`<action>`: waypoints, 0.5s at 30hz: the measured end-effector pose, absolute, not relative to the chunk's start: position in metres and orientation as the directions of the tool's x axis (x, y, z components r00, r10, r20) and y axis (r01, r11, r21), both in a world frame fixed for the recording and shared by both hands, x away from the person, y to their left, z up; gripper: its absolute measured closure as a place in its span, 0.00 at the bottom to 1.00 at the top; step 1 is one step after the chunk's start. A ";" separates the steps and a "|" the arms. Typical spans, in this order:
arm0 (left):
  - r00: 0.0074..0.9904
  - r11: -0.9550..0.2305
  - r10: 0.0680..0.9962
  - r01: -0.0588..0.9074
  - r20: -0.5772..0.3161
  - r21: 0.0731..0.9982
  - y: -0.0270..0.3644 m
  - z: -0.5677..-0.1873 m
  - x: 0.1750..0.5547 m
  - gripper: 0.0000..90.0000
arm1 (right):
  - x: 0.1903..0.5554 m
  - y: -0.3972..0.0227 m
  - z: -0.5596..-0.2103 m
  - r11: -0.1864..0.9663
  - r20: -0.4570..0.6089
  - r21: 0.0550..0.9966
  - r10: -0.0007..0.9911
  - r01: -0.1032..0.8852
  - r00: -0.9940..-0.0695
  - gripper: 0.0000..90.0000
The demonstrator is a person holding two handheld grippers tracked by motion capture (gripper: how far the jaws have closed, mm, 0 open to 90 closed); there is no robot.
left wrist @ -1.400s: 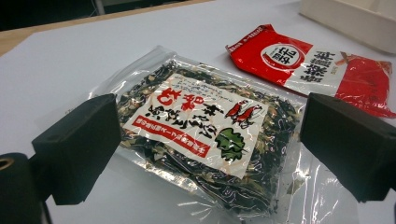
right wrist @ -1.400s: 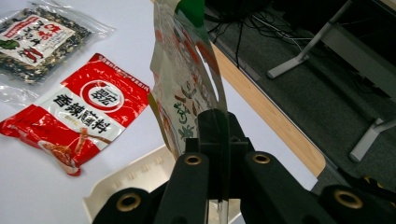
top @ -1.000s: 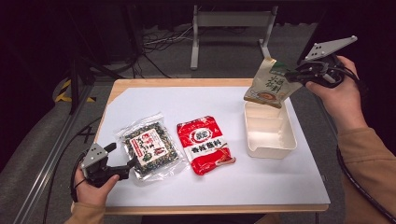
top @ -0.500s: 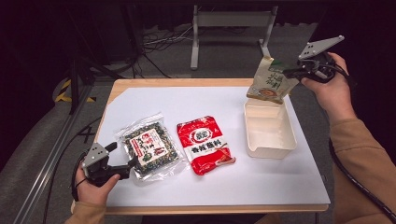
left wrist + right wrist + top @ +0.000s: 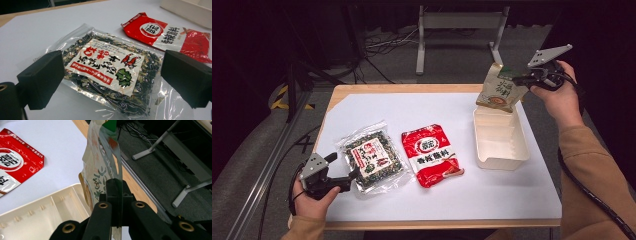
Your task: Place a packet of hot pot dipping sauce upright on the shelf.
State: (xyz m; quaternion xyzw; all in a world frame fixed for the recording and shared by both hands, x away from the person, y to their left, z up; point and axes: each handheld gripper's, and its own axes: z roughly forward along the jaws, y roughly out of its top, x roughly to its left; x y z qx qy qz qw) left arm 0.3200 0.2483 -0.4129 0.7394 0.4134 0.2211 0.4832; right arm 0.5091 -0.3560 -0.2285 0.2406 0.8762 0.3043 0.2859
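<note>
Held pouch (image 5: pixel 500 90) lower, nearer tray (image 5: pixel 507 160)

Dark lab, floor cables (image 5: pixel 382 42), metal rail (image 5: pixel 267 165)

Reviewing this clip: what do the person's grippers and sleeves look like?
Both the left gripper and the right gripper are black, each topped by a grey three-cornered plate with a black cable trailing off. The jaws are blocky black pads, with brass-coloured rivets on the right one's linkage. The sleeves are tan.
</note>
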 end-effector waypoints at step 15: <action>0.564 -0.209 0.824 0.394 -0.056 0.895 0.247 -0.413 0.319 0.06 | 0.522 -0.354 -0.249 0.727 -0.382 0.647 0.570 0.230 -0.728 0.99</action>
